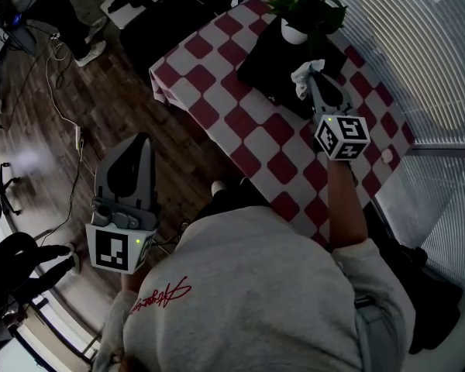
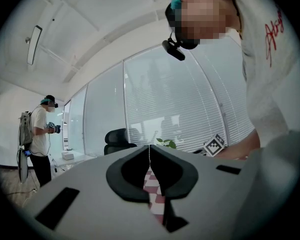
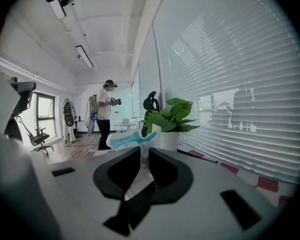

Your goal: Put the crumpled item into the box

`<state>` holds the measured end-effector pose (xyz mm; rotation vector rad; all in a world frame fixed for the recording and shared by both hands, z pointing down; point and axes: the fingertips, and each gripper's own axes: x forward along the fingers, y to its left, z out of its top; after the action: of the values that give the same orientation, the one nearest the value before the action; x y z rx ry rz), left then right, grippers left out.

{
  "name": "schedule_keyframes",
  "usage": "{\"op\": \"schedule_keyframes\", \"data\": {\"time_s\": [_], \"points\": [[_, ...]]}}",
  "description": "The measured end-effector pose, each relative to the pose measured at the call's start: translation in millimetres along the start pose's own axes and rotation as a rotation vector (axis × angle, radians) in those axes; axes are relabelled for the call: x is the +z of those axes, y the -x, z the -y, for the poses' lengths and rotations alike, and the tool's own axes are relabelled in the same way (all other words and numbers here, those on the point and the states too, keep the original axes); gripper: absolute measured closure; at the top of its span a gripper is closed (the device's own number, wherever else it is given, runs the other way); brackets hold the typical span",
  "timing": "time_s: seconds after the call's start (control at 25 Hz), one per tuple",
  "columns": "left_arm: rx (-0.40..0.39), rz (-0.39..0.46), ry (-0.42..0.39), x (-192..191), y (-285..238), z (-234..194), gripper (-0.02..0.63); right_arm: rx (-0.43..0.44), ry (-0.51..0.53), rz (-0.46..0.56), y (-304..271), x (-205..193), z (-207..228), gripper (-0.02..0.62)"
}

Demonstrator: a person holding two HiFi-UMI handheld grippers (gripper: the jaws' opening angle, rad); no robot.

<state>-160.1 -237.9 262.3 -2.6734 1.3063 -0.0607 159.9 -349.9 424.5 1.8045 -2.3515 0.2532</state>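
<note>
Above black box (image 1: 265, 62) on checkered table (image 1: 240, 122): your right gripper (image 1: 313, 74) was clamped on crumpled item (image 1: 302, 78). Left gripper (image 1: 133, 147) hung off table, jaws together, empty. Advice: lower over bare box floor, clear of potted plant (image 1: 306, 10), then release. Count: one item, one box, one plant.

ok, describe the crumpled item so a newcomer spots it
Find the checkered table; at its far end a black box sits by a potted plant. The crumpled item is the white wad over that box, pinched in the right gripper: the only wrinkled thing.
</note>
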Motion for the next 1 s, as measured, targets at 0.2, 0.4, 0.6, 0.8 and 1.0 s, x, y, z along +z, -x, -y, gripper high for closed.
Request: {"op": "schedule_keyframes", "data": {"time_s": [0.2, 0.4, 0.6, 0.8, 1.0], "points": [[0.008, 0.009, 0.0, 1.8, 1.6, -0.9, 0.589, 0.002, 0.02, -0.032, -3.6, -6.5, -0.5, 0.532], [0.014, 0.008, -0.005, 2.8, 3.8, -1.7, 0.589, 0.002, 0.041, -0.067, -7.5, -12.1, 0.8, 0.532], [0.026, 0.003, -0.005, 2.9, 10.1, -4.4, 0.589, 0.003, 0.049, -0.099, -11.4, -15.9, 0.9, 0.532], [0.032, 0.002, -0.01, 3.2, 14.3, -6.4, 0.589, 0.008, 0.074, -0.138, -16.4, -22.1, -1.3, 0.532], [0.04, 0.004, -0.01, 3.6, 17.2, -8.6, 0.589, 0.01, 0.108, -0.18, -21.2, -28.6, -2.0, 0.532]]}}
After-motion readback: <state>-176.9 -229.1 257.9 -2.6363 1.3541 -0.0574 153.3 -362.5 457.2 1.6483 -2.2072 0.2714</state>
